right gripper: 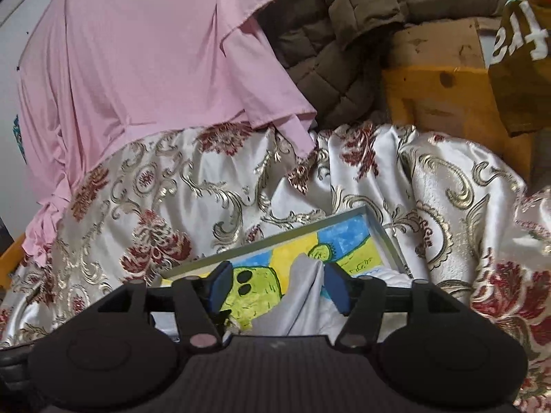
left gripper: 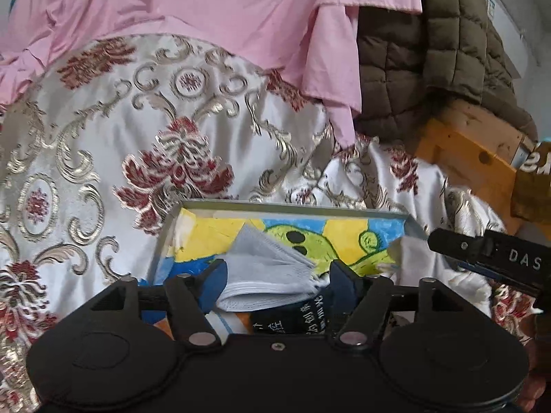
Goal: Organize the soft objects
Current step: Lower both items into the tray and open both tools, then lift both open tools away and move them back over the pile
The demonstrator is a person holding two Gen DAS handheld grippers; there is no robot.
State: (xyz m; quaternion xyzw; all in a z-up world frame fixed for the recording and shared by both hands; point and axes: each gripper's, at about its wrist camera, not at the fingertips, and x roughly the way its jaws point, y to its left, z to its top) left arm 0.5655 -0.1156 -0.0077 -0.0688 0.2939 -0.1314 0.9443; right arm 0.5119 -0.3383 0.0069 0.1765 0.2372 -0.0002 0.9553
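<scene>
A shallow grey tray (left gripper: 275,206) with a bright painted picture as its floor lies on the floral bedspread. A folded grey cloth (left gripper: 265,265) lies in it, on top of a black fabric piece with white lettering (left gripper: 292,320). My left gripper (left gripper: 279,278) stands open around the grey cloth, and its blue pads (left gripper: 215,284) do not press on it. In the right wrist view the same grey cloth (right gripper: 299,306) stands up between the fingers of my right gripper (right gripper: 277,287), which is open and clear of it. The tray rim (right gripper: 275,237) runs just beyond.
A pink garment (left gripper: 224,10) and a brown quilted jacket (left gripper: 430,51) lie at the back on the satin bedspread (left gripper: 103,137). A wooden frame (left gripper: 471,158) and a brown bag (right gripper: 520,69) are at the right. White cloth (left gripper: 413,258) lies at the tray's right end, beside the other gripper's black body (left gripper: 489,254).
</scene>
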